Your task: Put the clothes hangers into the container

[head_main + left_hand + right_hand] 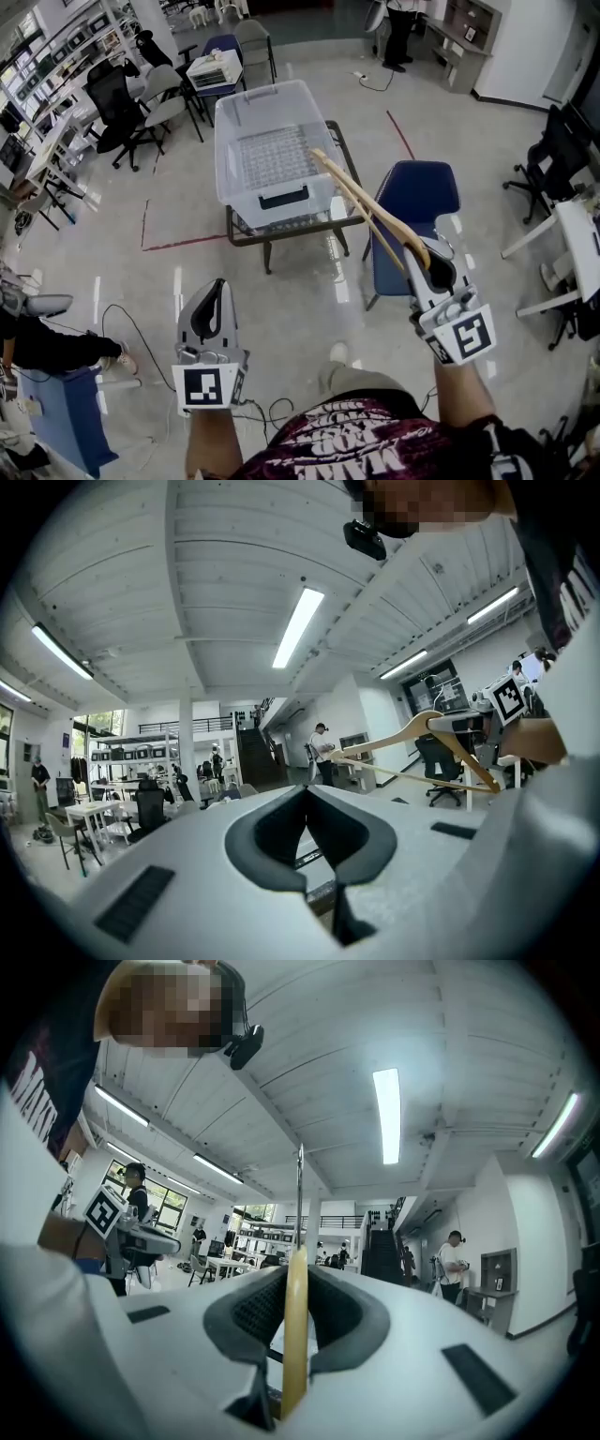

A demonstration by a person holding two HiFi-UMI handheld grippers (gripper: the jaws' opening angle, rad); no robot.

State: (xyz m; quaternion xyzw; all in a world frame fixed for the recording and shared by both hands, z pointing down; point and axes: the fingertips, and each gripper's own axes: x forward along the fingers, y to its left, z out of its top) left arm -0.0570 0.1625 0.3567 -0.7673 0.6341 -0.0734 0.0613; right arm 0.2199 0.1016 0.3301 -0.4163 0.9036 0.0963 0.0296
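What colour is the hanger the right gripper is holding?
The hanger is pale tan wood; clearest in the head view.

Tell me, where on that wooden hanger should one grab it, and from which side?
Probably the flat middle by the metal hook, where the right gripper holds the wooden hanger now. Come edge-on from the hook side, jaws closing on its two broad faces: the wood is thin there, and both arms spread evenly beyond.
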